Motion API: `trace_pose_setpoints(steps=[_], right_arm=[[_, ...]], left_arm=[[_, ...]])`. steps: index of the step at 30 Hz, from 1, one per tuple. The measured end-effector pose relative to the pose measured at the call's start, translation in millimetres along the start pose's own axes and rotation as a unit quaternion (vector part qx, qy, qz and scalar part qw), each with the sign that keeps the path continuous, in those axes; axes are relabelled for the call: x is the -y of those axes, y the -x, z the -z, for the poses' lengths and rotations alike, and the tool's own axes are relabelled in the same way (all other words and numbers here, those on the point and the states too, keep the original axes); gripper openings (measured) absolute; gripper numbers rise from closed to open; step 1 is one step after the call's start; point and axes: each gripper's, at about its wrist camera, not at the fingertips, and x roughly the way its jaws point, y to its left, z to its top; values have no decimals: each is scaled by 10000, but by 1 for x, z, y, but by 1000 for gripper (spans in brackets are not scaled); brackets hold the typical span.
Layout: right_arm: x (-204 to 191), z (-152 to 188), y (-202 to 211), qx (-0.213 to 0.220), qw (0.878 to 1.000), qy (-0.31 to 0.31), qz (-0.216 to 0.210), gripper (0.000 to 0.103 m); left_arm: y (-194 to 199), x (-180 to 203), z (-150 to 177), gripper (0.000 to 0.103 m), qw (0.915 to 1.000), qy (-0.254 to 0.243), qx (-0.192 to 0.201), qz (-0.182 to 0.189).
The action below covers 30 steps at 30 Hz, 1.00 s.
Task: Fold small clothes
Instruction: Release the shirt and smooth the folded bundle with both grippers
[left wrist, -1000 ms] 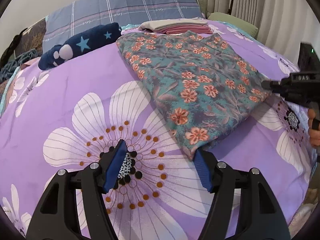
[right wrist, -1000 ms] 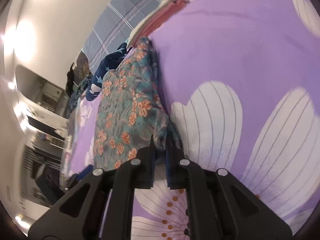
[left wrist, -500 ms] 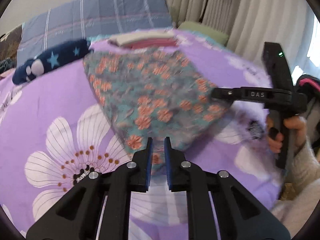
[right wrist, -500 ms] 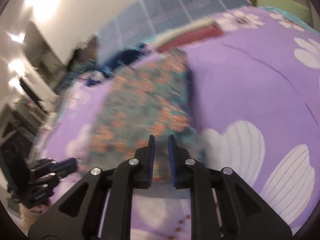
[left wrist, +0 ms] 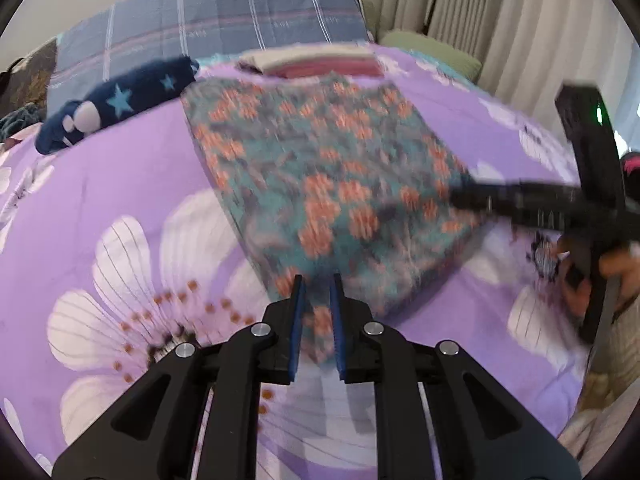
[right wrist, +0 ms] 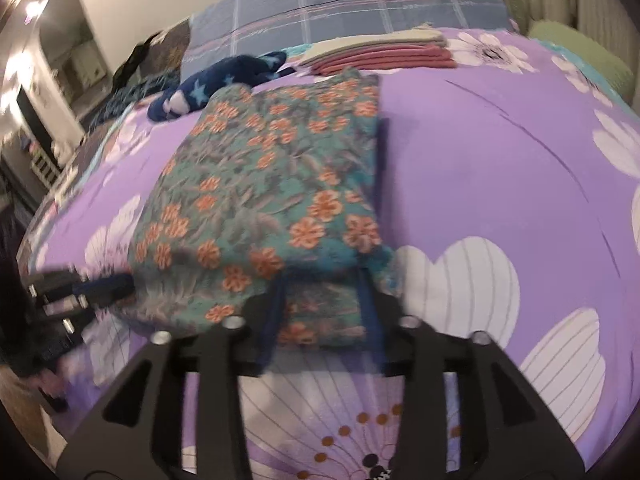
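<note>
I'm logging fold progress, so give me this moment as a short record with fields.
surface: purple flowered bedsheet
garment: floral cloth, folded, lying flat
left gripper: shut on the cloth's near corner
right gripper: jaws opening, cloth edge between them, pads not pressing
finished pile: folded pink and beige clothes behind
other: navy star item beside cloth

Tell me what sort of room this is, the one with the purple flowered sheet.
Most likely a bedroom. The work surface is a bed covered by a purple flower-print sheet, a blue plaid pillow lies at its head, and cream pleated curtains hang beside it. A stack of folded pink and beige clothes sits near the pillow.
</note>
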Motion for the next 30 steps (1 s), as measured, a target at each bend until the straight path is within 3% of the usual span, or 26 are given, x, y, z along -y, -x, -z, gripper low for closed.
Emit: trace_pose_setpoints(steps=[2,4,6,11,15,18,20,21,22,23,26,30], right_arm=[[-8,-1,0,-56,9998,158,69,51],[-7,-5,4,16,10000,7,43,46],[-3,-14,15,220,9997,-123,7,16],[-4,-53,25,592,9980,205,-6,15],[-6,-89,0,414,9981,434,-115,15],[-9,-111,-28,284,9973,498,-459,15],[-4,-117,-55,45,9987,508,-71,15],[5,-118,-75,-191,9978,493,394,8],[12,-116,-86,-294,9976,397,476,3],[23,-115,-90,-334,9988,172,299,1],[29,-119,-78,-271,9995,-81,147,0],[20,-136,-66,-52,10000,56,11,8]], left_arm=[[2,-2,-9,15,9998,25,153,-83],[0,-7,-18,15,9994,96,268,-170],[-6,-12,-24,15,9992,191,331,-139],[-30,-12,-21,18,9995,283,76,-116],[-32,-14,-21,19,9994,337,40,-65],[-35,-14,-20,20,9994,336,5,-64],[-36,-13,-19,20,9995,295,-11,-82],[-36,-13,-19,21,9996,285,-15,-69],[-36,-12,-19,21,9996,273,-18,-32],[-37,-12,-19,22,9996,268,-25,-20],[-38,-14,-19,23,9996,277,-51,5],[-39,-13,-19,23,9997,246,-54,-15]])
